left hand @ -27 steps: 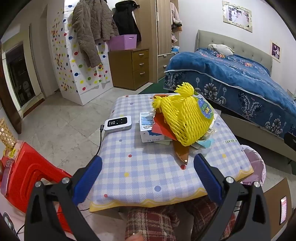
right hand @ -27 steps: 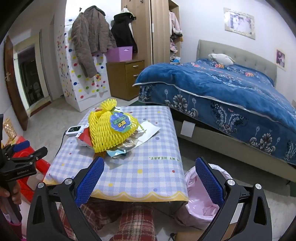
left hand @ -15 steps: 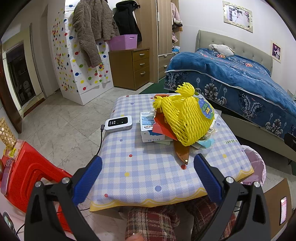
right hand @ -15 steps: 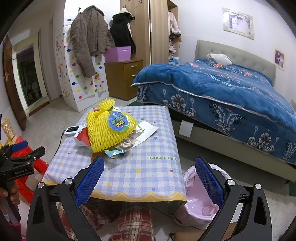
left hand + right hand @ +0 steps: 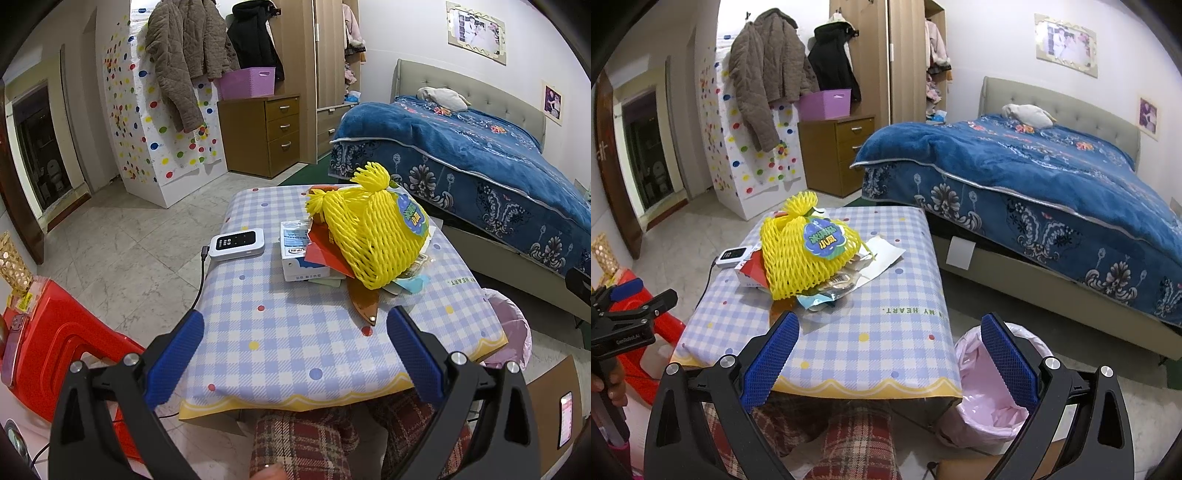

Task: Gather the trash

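Now I am holding my left tool [image 5: 295, 336] and right tool [image 5: 886, 339] with fingers apart, gripping nothing, before the counter [image 5: 295, 332]. The yellow foam net [image 5: 373, 236] is lying on the wrappers, the pink-lined trash bin [image 5: 982, 398] standing beside the counter.

— How is the room lit?

— Even, soft indoor light is seen in both views; its source is not shown. Only faint shadows are cast, the clearest one lying under the yellow foam-net fruit sleeve [image 5: 369, 240] on the blue-and-white checked tablecloth [image 5: 295, 332].

— Any glare?

— A mild sheen is picked up on the pale marble-patterned floor tiles [image 5: 140, 240], and the dark glass doorway [image 5: 646, 155] is left dim (its interior is barely resolved).

— And sharpness?

— Focus is held well across the centre. Strong fisheye bending is shown at the edges: the tall wooden wardrobe [image 5: 905, 62] is curved, and the corners are cut off by black vignetting. The blue textured finger pads [image 5: 768, 358] are rendered crisply, without motion blur.
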`<state>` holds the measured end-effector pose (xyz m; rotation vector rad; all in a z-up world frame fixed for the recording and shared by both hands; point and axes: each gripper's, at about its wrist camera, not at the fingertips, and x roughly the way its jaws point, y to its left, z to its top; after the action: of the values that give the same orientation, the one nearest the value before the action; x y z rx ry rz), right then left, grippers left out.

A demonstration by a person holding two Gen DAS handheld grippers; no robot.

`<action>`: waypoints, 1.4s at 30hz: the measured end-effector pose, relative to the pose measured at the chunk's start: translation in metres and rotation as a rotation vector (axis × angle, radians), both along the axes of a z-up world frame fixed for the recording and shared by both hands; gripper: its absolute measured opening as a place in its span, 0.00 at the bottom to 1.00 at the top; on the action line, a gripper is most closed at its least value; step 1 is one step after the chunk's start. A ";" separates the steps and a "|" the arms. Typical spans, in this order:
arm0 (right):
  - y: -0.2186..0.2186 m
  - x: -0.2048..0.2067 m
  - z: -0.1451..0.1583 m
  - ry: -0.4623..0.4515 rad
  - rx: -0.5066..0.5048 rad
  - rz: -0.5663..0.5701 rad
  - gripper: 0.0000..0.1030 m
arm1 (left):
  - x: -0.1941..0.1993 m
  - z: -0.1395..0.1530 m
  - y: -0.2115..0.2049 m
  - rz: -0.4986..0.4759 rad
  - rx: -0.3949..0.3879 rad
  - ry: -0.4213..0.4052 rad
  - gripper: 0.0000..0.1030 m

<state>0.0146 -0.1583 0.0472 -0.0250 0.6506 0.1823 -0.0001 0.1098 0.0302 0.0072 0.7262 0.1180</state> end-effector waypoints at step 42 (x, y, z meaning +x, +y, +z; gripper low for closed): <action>0.097 0.063 -0.041 -0.025 -0.149 0.177 0.93 | 0.041 -0.041 0.050 0.101 -0.025 0.044 0.93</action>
<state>0.0771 -0.0611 0.0067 -0.2285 0.6359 0.3029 0.0407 0.1598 -0.0111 -0.0508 0.7723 0.2055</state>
